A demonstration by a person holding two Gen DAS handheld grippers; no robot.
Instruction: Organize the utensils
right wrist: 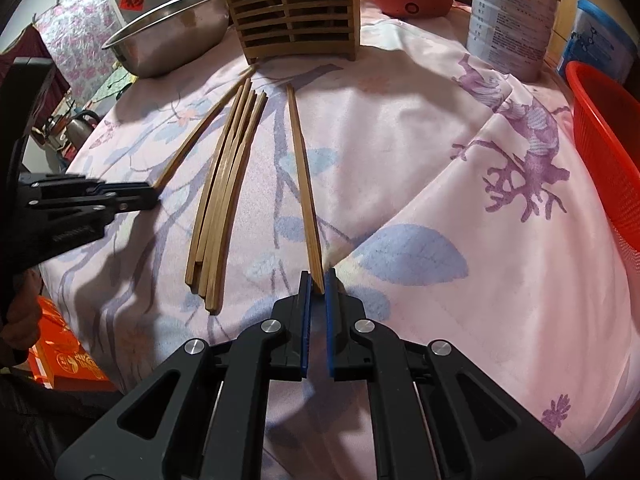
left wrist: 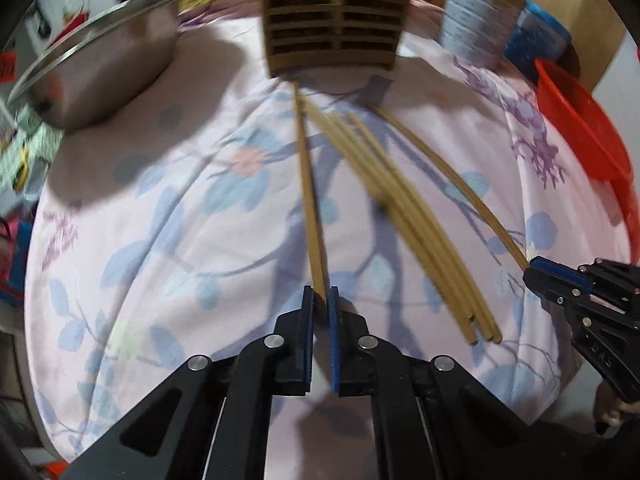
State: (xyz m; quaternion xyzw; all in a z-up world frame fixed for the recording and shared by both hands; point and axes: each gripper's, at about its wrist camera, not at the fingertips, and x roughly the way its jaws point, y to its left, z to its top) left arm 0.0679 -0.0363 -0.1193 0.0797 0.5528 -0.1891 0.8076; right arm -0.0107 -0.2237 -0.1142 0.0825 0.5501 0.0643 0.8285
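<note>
Chopsticks lay on a tabletop draped in a pale pink cloth printed with blue leaves and purple branches. Both tongs were clamped on single sticks. In the left wrist view the left tongs had their blue pads pressed together on the near end of the left chopstick, which ran away toward the foot of the slatted wooden holder. The right wrist view showed the same tongs from the side, gripping that stick at its near tip. The right tongs were closed on the near end of the right chopstick, which lay straight on the cloth and pointed toward the holder; from the left camera they appeared at the right edge, holding the tip of that stick.

Between the two held sticks lay the loose bundle of chopsticks, several of them side by side and fanned slightly at the far ends; in the left view the bundle was blurred, so the count could not be told for certain. A steel bowl stood left of the holder, just beside it. A pale tin stood to the holder's right, and a red mesh basket sat at the right edge of the tabletop.
</note>
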